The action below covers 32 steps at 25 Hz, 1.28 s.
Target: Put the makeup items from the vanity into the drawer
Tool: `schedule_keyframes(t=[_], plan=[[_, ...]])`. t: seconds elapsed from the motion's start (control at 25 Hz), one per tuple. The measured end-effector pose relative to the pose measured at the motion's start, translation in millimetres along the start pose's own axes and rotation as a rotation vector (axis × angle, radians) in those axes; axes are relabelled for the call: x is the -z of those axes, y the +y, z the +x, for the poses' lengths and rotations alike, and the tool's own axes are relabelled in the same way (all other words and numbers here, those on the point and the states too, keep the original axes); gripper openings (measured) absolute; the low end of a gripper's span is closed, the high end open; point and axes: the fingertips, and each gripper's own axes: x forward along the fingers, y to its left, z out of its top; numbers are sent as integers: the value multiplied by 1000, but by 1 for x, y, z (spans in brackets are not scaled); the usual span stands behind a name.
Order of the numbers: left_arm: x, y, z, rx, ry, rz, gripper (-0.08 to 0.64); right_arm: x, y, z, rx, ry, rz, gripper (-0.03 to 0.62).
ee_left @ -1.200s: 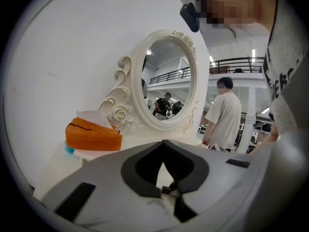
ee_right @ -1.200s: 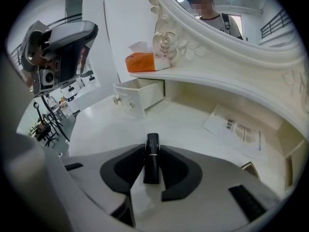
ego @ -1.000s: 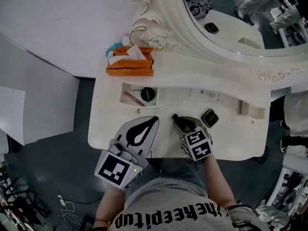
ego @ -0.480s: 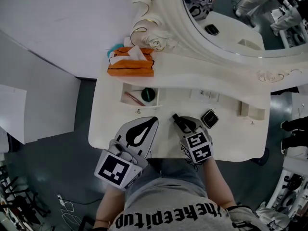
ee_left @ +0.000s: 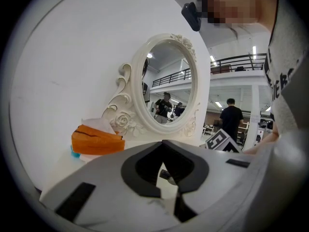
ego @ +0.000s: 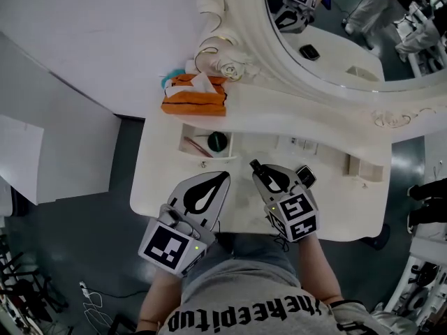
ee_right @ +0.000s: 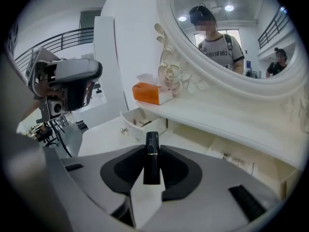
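My right gripper (ego: pixel 261 172) is shut on a black lipstick (ee_right: pixel 151 158), which sticks out past the jaws toward the open drawer (ego: pixel 187 135). The drawer sits in the white vanity (ego: pixel 160 187) at its left and holds a dark round pot (ego: pixel 217 141) and a reddish pencil (ego: pixel 195 146). A black compact (ego: pixel 305 175) lies on the vanity top, half hidden behind the right gripper. My left gripper (ego: pixel 225 176) hovers over the vanity's front edge, jaws closed together with nothing in them.
An orange tissue box (ego: pixel 195 95) stands on the upper shelf above the drawer. The ornate oval mirror (ego: pixel 335 40) rises behind the shelf. A small open cubby (ego: pixel 364 165) sits at the right. Dark floor (ego: pixel 84 208) lies left of the vanity.
The right gripper has risen slightly with the lipstick and now covers more of the compact. The left gripper has stayed put. The head view shifted a little.
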Motion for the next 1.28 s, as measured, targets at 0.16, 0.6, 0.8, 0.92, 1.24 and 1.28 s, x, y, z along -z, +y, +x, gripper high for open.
schedule_keyframes(t=[0.16,0.6,0.8,0.92,1.24,1.28], plan=[[-4,3,-6,-30,-14,1,23,-20,5,-2,-27,-39,-28,120],[-15,24,-34,-168,-87,28,23,-56,28,13,-132,-83,-114,120],[-16,35,-52,-235,-97,16,22,-71,42,24,-176,-97,-153,120],[-16,41,-62,-270,-104,11,23,-79,50,31,-200,-100,-176,120],[-17,55,-91,-360,-120,15,23,-95,67,48,-246,-106,-225,120],[-16,57,-94,-370,-116,8,23,-96,69,50,-250,-107,-231,120]])
